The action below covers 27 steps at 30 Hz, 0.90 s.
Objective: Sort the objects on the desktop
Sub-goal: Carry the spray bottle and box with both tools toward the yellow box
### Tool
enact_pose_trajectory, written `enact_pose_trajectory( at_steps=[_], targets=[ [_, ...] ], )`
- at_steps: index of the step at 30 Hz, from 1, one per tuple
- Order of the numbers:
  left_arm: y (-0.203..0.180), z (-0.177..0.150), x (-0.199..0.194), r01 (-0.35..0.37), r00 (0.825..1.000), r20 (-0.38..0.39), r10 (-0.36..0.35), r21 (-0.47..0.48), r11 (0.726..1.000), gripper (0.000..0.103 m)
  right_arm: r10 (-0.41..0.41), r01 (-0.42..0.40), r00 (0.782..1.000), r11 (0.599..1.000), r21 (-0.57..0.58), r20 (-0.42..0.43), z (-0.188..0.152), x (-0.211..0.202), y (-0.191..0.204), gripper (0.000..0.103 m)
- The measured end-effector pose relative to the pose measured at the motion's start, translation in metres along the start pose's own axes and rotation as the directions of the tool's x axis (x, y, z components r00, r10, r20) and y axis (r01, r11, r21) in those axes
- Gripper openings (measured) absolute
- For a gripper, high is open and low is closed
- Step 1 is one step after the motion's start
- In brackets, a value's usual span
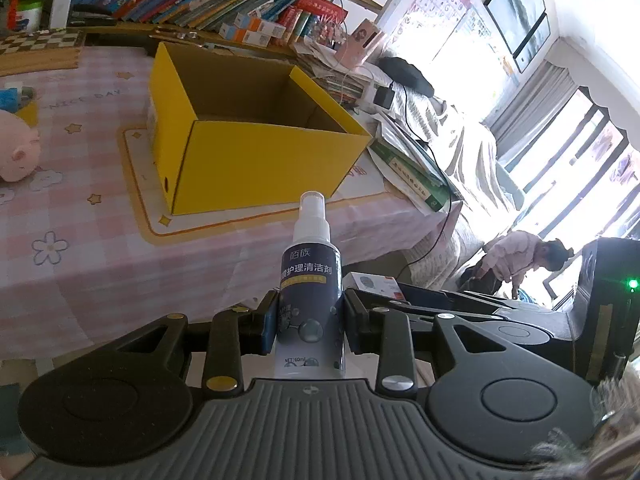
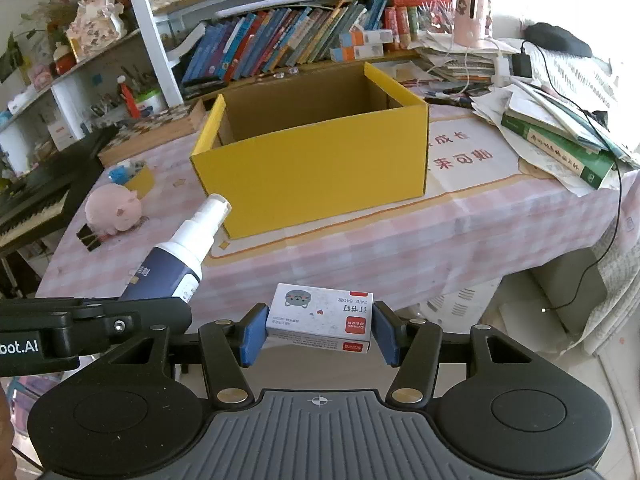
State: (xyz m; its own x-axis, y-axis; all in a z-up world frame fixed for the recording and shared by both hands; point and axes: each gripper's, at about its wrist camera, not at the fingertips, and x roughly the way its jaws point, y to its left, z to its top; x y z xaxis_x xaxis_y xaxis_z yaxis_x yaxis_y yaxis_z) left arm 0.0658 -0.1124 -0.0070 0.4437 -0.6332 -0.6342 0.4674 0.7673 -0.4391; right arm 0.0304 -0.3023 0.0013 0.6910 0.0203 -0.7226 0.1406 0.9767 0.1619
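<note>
While both loads ride short of table edge: left gripper [image 1: 308, 322] clamps spray bottle [image 1: 310, 292], right gripper [image 2: 320, 334] pinches staple box [image 2: 320, 314]. Step: carrying to open yellow cardboard box [image 2: 320, 168]. Next: reach over rim, then release.

Spray bottle [image 1: 310, 304]: dark label reads "陌族" on top, then "护理清洁剂", and "NET: 60ml" near the bottom. Small staple box [image 2: 320, 312]: upside down in the right wrist view, reads "订书钉", "24/6" and a red "Comix" mark; finer print too small to read. Pink checked tablecloth [image 1: 80, 264]: "NICE DAY" far left. Mat under the yellow box [image 2: 460, 168]: upside-down red Chinese characters, not clearly legible. Other gripper's arm [image 2: 24, 346]: "bot.AI". Wall poster [image 1: 440, 4]: alphabet letters "A", "B".
</note>
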Motion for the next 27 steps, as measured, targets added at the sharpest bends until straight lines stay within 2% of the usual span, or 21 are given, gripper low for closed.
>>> enact_pose_trajectory(
  at_steps=[19,27],
  targets=[
    [-0.032,0.022,0.050,0.031,0.998,-0.051,-0.028,0.044,0.999,0.030,0.004,-0.003,0.999,1.000,0.017,-0.034,0.022,0.019,-0.043,0.056],
    [-0.041,0.033,0.064,0.031,0.999,-0.030,-0.030,0.048,0.998,0.030,0.021,-0.021,0.999,1.000,0.005,-0.034,0.036,0.028,-0.060,0.056]
  ],
)
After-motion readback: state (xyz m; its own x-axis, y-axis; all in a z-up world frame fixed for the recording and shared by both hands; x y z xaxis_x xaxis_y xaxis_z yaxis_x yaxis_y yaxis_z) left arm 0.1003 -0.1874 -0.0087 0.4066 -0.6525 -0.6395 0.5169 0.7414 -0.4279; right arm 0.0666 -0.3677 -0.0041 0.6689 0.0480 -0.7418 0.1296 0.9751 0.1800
